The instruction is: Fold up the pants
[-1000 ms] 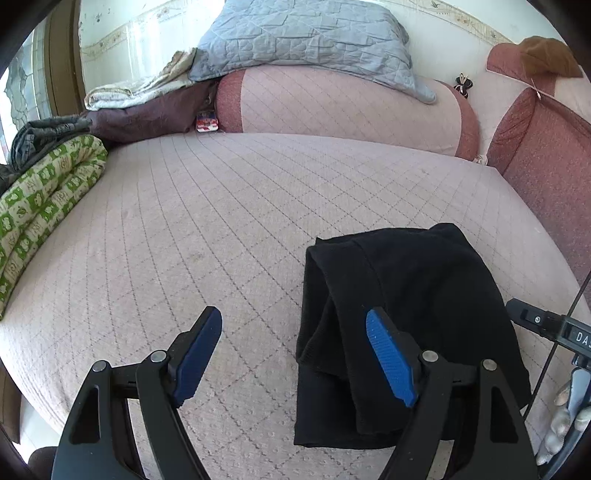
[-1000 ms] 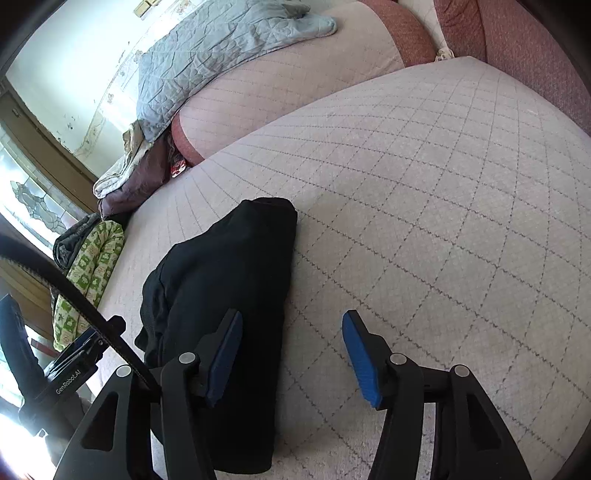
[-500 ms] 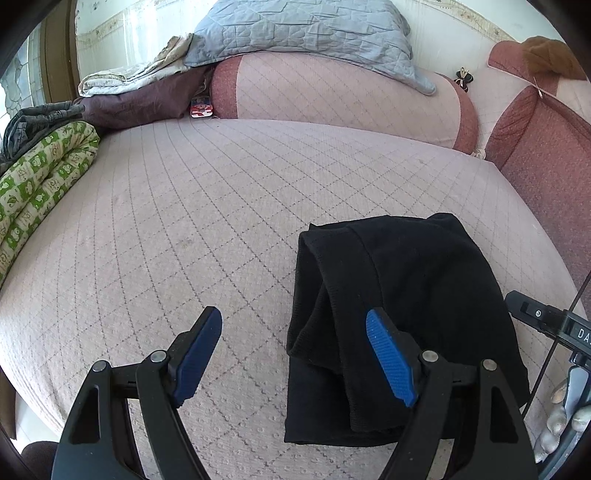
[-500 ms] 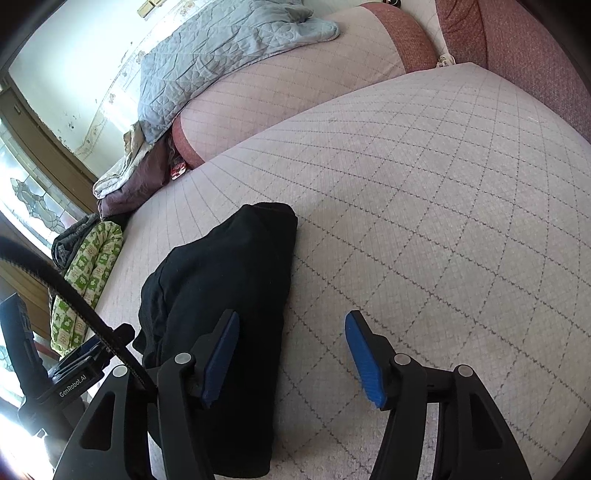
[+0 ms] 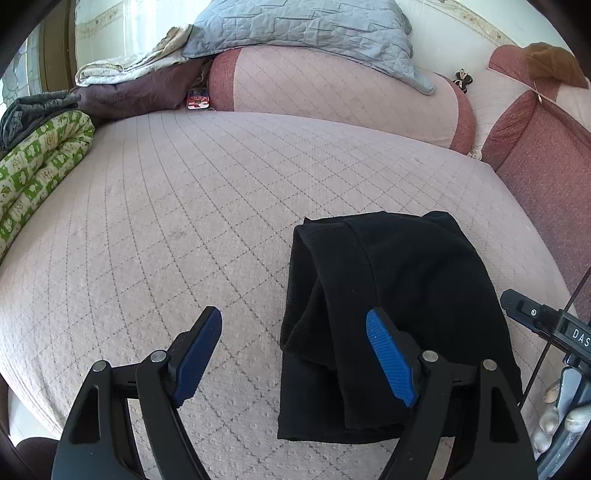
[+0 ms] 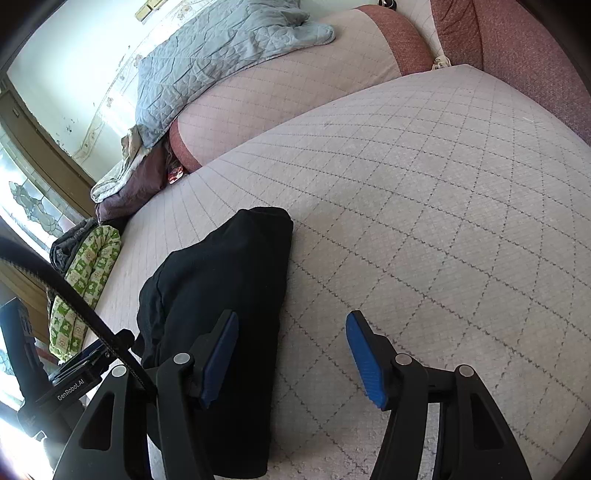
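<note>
One pair of black pants [image 5: 399, 306] lies folded into a compact bundle on the quilted pink bed [image 5: 184, 229], near its front edge. Two grippers hang over it. The left gripper [image 5: 293, 356] has its jaws spread wide with nothing pinched: one blue pad sits over bare bedding, the other over the bundle's left side, and I cannot tell whether that pad touches the cloth. The right gripper [image 6: 291, 360] also has its jaws spread and empty; its left pad is over the pants' right edge, its right pad over the bed.

At the head of the bed there is one long pink bolster [image 5: 332, 92] with a grey-blue quilted blanket [image 5: 303, 26] draped over it. To the left are one green-and-cream patterned quilt [image 5: 40, 162], a dark grey garment [image 5: 29, 110] behind it, and a dark purple bundle [image 5: 140, 92] topped by a pale cloth [image 5: 133, 66]. A small red packet [image 5: 198, 99] is wedged beside the bolster, its print too small to read.

The near end of the pants is cut off behind the gripper arms. From the left wrist view, the other device's body shows the letters "DAS", cut off at the frame edge, with a few fingers [image 5: 554, 417] below it. From the right wrist view, a label reads "GenRobot.AI" [image 6: 72, 389].
</note>
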`<action>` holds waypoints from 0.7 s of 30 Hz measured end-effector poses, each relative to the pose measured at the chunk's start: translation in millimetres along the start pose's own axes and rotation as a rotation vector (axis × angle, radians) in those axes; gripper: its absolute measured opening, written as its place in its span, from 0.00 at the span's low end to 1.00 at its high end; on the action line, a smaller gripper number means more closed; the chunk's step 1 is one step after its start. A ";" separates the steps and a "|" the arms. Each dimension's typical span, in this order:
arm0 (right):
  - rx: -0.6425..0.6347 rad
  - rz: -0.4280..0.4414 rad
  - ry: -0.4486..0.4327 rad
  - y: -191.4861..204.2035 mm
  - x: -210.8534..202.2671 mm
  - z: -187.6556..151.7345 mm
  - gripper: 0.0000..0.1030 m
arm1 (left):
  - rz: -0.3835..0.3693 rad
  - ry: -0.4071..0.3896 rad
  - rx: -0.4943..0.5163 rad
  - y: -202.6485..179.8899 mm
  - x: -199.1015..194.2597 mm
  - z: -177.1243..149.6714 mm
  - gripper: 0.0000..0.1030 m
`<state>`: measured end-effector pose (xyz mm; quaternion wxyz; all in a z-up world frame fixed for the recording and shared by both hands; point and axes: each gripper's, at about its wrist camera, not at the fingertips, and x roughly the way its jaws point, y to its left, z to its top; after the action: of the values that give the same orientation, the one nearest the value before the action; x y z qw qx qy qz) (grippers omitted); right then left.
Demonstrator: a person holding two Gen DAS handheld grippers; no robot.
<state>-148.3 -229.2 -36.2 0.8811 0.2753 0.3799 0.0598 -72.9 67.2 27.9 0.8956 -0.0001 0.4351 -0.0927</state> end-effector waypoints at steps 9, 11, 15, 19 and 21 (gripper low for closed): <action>0.006 -0.001 0.000 -0.2 -0.7 -0.8 0.64 | -0.015 0.017 -0.005 0.1 2.8 -1.1 0.78; 0.005 -0.001 -0.001 -0.5 -1.0 -0.4 0.64 | -0.031 0.021 -0.015 1.8 3.1 -0.7 0.78; 0.003 0.001 -0.006 1.1 -2.1 -1.2 0.64 | -0.106 -0.004 -0.075 12.6 -4.6 4.3 0.78; 0.012 0.011 -0.022 1.7 -6.2 -0.2 0.64 | -0.120 -0.021 -0.141 30.8 -7.7 13.1 0.78; 0.019 0.025 -0.035 1.3 -9.6 1.3 0.65 | -0.128 -0.001 -0.172 40.1 -3.4 16.7 0.78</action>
<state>-154.0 -231.7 -28.6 0.8840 0.2896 0.3617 0.0623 -55.3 105.8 37.7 0.8848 -0.1049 0.4400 -0.1120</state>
